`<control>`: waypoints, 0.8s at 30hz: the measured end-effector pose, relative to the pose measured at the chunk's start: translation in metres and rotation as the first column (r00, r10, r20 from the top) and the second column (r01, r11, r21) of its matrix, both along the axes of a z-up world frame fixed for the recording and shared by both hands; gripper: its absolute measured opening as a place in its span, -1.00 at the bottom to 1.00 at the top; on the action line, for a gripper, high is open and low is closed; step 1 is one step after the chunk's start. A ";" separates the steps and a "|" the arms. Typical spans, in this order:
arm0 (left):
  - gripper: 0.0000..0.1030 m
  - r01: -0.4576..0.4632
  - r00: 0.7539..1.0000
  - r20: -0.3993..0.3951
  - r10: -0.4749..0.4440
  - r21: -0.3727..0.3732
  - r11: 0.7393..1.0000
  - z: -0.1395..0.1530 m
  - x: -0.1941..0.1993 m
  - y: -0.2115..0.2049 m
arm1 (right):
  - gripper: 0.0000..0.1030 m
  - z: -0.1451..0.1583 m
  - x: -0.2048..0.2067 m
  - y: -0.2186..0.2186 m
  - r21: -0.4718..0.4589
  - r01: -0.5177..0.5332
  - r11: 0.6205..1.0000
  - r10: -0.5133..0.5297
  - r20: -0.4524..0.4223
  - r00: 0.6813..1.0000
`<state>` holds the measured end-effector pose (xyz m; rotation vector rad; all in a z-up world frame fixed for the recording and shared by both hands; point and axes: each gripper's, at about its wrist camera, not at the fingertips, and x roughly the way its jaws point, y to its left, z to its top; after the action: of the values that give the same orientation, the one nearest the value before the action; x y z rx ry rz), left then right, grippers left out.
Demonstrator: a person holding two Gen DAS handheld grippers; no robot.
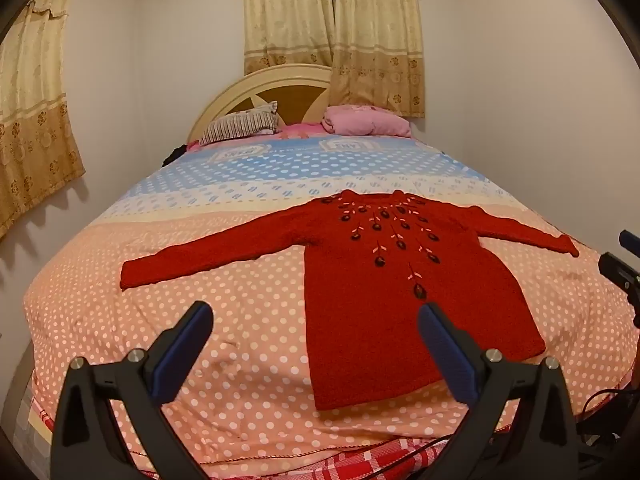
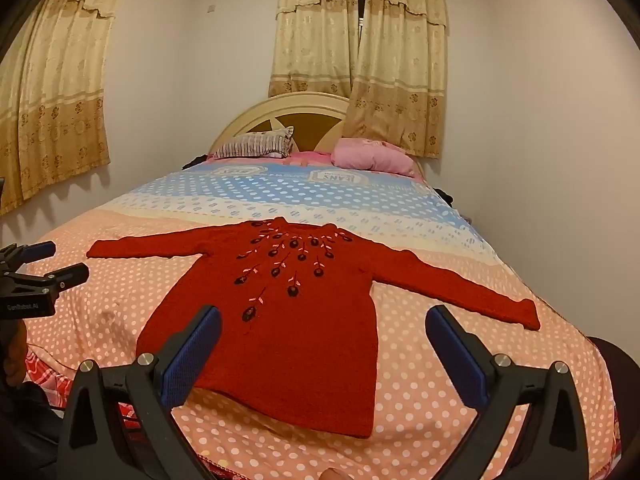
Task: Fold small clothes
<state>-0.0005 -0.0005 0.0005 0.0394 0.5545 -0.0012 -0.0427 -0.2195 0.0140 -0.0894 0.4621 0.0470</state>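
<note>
A small red knitted sweater [image 1: 404, 288] [image 2: 288, 320] with dark embroidered flowers lies flat and face up on the polka-dot bedspread [image 1: 224, 320], both sleeves spread wide, hem toward me. My left gripper [image 1: 316, 320] hovers open above the near edge of the bed, left of the hem, with nothing between its blue pads. My right gripper [image 2: 324, 328] also stands open, above the hem's right part, holding nothing. The right gripper's tips [image 1: 620, 260] show at the right edge of the left wrist view. The left gripper [image 2: 60, 264] shows at the left edge of the right wrist view.
A striped pillow [image 1: 240, 126] and a pink pillow [image 1: 368, 120] lie by the headboard [image 1: 280, 88]. Curtains [image 1: 336, 32] hang behind the bed and on the left wall. Walls close in on both sides. A red plaid cloth [image 1: 360, 460] and cables hang below the bed's near edge.
</note>
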 end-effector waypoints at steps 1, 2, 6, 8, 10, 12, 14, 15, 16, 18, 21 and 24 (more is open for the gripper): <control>1.00 0.002 1.000 -0.004 -0.002 -0.005 1.000 0.000 0.000 0.000 | 0.98 0.000 0.001 0.000 -0.001 -0.002 1.000 0.002 -0.001 1.000; 1.00 0.002 1.000 -0.002 -0.002 -0.005 1.000 0.000 0.000 0.000 | 0.98 -0.001 0.001 0.000 -0.003 -0.002 1.000 0.002 -0.003 1.000; 1.00 0.002 1.000 0.006 -0.001 -0.002 1.000 0.000 -0.002 -0.005 | 0.98 -0.005 0.005 -0.003 -0.002 -0.004 1.000 0.004 -0.017 1.000; 1.00 0.001 1.000 0.011 -0.001 -0.005 1.000 0.000 -0.002 -0.006 | 0.98 -0.007 0.004 -0.006 -0.001 0.001 1.000 -0.001 -0.013 1.000; 1.00 0.001 1.000 0.014 -0.001 -0.026 1.000 0.005 -0.001 0.001 | 0.98 -0.007 0.005 -0.008 0.000 0.003 1.000 -0.003 -0.015 1.000; 1.00 0.004 1.000 0.018 -0.003 -0.024 1.000 0.007 -0.002 0.001 | 0.98 -0.007 0.004 -0.010 0.002 0.008 1.000 -0.007 -0.011 1.000; 1.00 0.003 1.000 0.024 -0.002 -0.021 1.000 0.009 -0.002 0.000 | 0.98 -0.007 0.004 -0.008 0.001 0.013 1.000 -0.013 -0.010 1.000; 1.00 0.003 1.000 0.026 -0.002 -0.021 1.000 0.009 -0.003 0.000 | 0.98 -0.007 0.004 -0.008 0.001 0.013 1.000 -0.013 -0.011 1.000; 1.00 0.001 1.000 0.027 -0.001 -0.021 1.000 0.009 -0.003 0.001 | 0.98 -0.006 0.004 -0.008 0.000 0.013 1.000 -0.013 -0.011 1.000; 1.00 0.001 1.000 0.027 0.000 -0.021 1.000 0.009 -0.003 0.001 | 0.98 -0.007 0.004 -0.007 -0.004 0.016 1.000 -0.016 -0.011 1.000; 1.00 -0.004 1.000 0.024 0.005 -0.027 1.000 0.010 -0.002 0.002 | 0.98 -0.008 0.005 -0.008 -0.001 0.018 1.000 -0.018 -0.017 1.000; 1.00 -0.003 1.000 0.026 0.004 -0.026 1.000 0.011 -0.002 0.003 | 0.98 -0.009 0.005 -0.008 -0.001 0.021 1.000 -0.021 -0.017 1.000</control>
<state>-0.0020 0.0024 0.0113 0.0135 0.5285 -0.0041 -0.0382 -0.2278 0.0051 -0.0848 0.4800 0.0266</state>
